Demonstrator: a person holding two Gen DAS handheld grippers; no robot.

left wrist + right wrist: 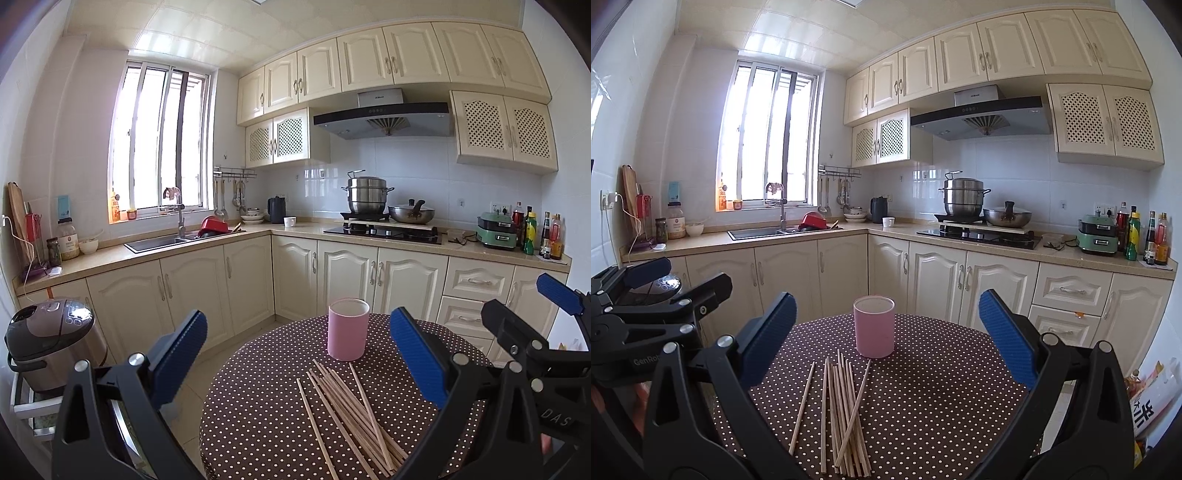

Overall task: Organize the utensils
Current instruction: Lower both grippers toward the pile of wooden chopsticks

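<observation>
Nothing picked yet: both my left gripper (297, 354) and right gripper (886, 339) hover spread; next, pinch loose wooden chopsticks (842, 413) for the pink cylindrical cup (874, 326).

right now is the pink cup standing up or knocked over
Standing upright. The pink cup sits on its base on the dotted tablecloth, open rim facing up, beyond the loose chopsticks. Whether anything is inside cannot be told.

Both the left gripper (295, 354) and right gripper (886, 339) have black frames, silver screws and blue ribbed jaws
</observation>
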